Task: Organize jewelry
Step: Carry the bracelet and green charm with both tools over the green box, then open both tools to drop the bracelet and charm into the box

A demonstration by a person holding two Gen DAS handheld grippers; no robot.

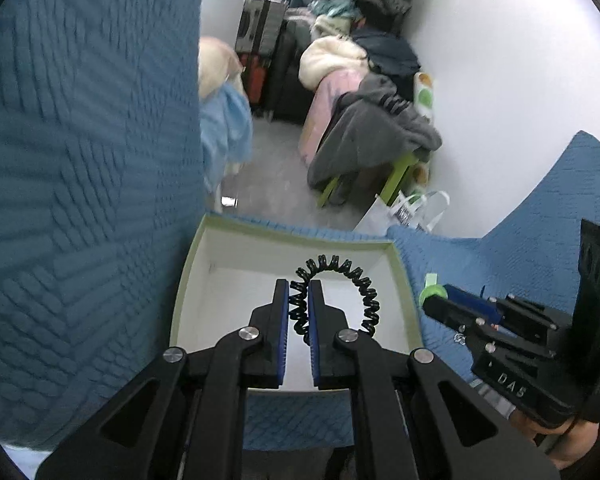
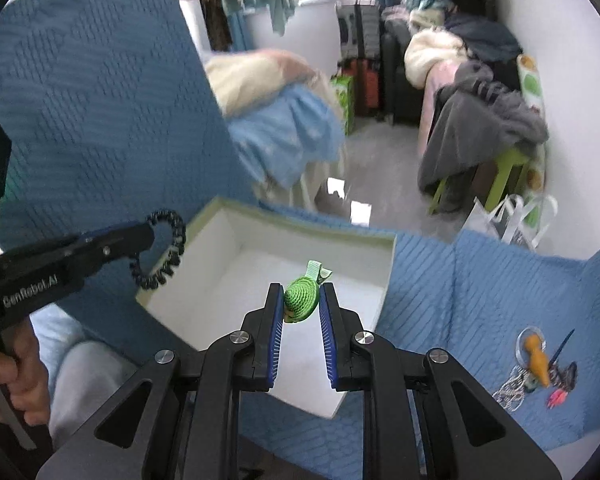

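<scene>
My left gripper (image 1: 299, 290) is shut on a black coiled hair tie (image 1: 352, 276) and holds it over the open white box (image 1: 220, 256) with a pale green rim. The tie and the left gripper also show in the right wrist view (image 2: 160, 248). My right gripper (image 2: 300, 296) is shut on a green woven hair clip (image 2: 302, 300) over the same box (image 2: 260, 240). In the left wrist view the right gripper (image 1: 436, 300) sits just right of the box with the green clip (image 1: 432, 290) at its tip.
The box lies on a blue quilted sofa cover (image 2: 480, 288). More jewelry lies on the cover at right: an orange piece (image 2: 538, 360), a silver chain (image 2: 510, 390) and small trinkets (image 2: 560, 384). A blue cushion (image 1: 80, 160) rises at left. Clothes piles and a white bag (image 1: 404, 216) stand beyond.
</scene>
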